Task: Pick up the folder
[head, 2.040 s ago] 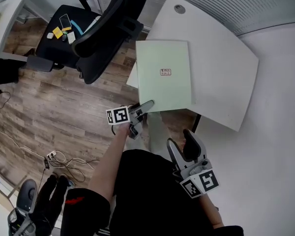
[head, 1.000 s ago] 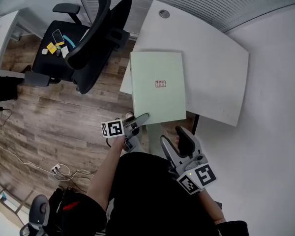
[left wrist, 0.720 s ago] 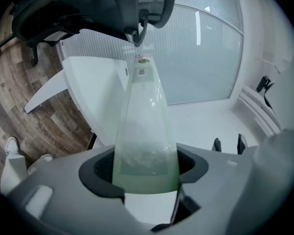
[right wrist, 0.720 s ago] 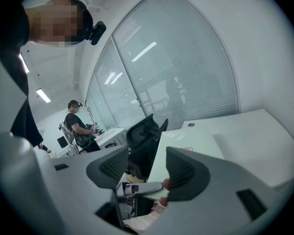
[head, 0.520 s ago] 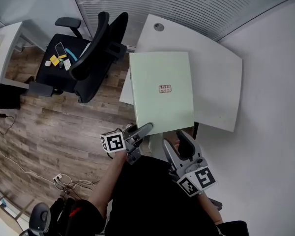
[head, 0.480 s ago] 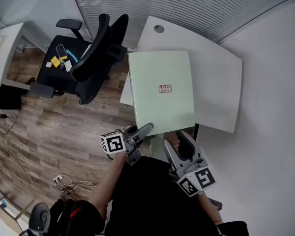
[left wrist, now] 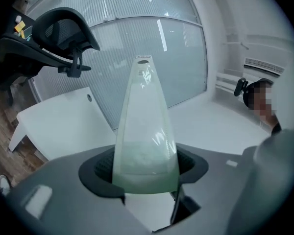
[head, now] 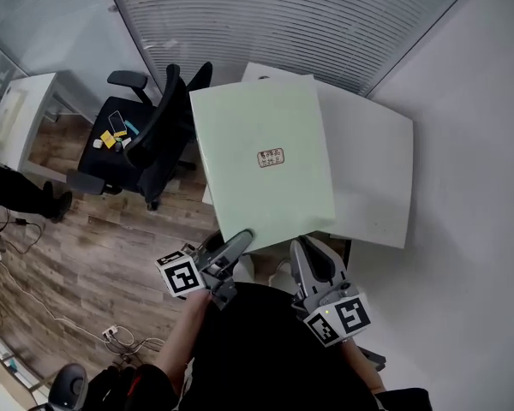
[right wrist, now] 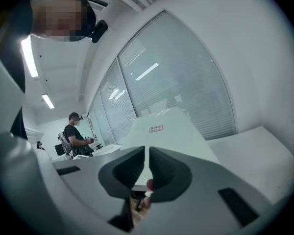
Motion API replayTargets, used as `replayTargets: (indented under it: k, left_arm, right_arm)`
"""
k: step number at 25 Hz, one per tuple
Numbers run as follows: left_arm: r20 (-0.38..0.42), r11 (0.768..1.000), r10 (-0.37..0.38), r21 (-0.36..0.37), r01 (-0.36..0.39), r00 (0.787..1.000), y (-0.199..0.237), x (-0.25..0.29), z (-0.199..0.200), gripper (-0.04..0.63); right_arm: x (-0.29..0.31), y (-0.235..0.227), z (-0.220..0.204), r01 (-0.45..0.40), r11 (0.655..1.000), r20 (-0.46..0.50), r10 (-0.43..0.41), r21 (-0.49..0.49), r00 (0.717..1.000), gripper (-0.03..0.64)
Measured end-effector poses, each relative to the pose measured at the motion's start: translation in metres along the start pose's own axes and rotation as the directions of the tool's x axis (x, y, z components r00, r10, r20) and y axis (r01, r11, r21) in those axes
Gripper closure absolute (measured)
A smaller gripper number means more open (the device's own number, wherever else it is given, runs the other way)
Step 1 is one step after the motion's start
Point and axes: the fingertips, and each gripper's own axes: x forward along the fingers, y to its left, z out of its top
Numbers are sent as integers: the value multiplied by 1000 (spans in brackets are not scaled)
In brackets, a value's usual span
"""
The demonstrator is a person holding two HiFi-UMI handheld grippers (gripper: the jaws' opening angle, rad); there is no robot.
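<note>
Since the earlier frames the folder (head: 261, 165) has come up off the white table (head: 373, 178): it now hangs above it, tilted, with its far edge over the back of the office chair (head: 154, 135) beside the table. The left claw (head: 231, 248) is clamped on the folder's near left corner, and in the left gripper view the pale green sheet runs edge-on between the two jaws. The right claw (head: 304, 251) has just been closing, and its jaws stand almost together with only a thin slit left. The folder's near edge appears to be pinched in that slit, though the contact itself is hard to make out.

To do this step well, I judge both grips should stay on the near edge and rise together at the same pace. Raising one side faster would twist the flexible cover and could let it slide out of the thinner right-hand pinch. Keeping the far edge clear of the chair also matters
</note>
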Motion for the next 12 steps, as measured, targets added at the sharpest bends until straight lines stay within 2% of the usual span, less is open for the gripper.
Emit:
replayTargets:
  k: [5, 12]
  left_arm:
    - [17, 999, -42, 16, 41, 999, -44, 18, -23, 314]
    - [-14, 989, -79, 127, 80, 997, -98, 55, -49, 314]
  right_arm:
    - [-36, -18, 15, -30, 999, 42, 32, -44, 999, 609]
    - [-85, -28, 54, -83, 980, 151, 111, -180, 982, 615]
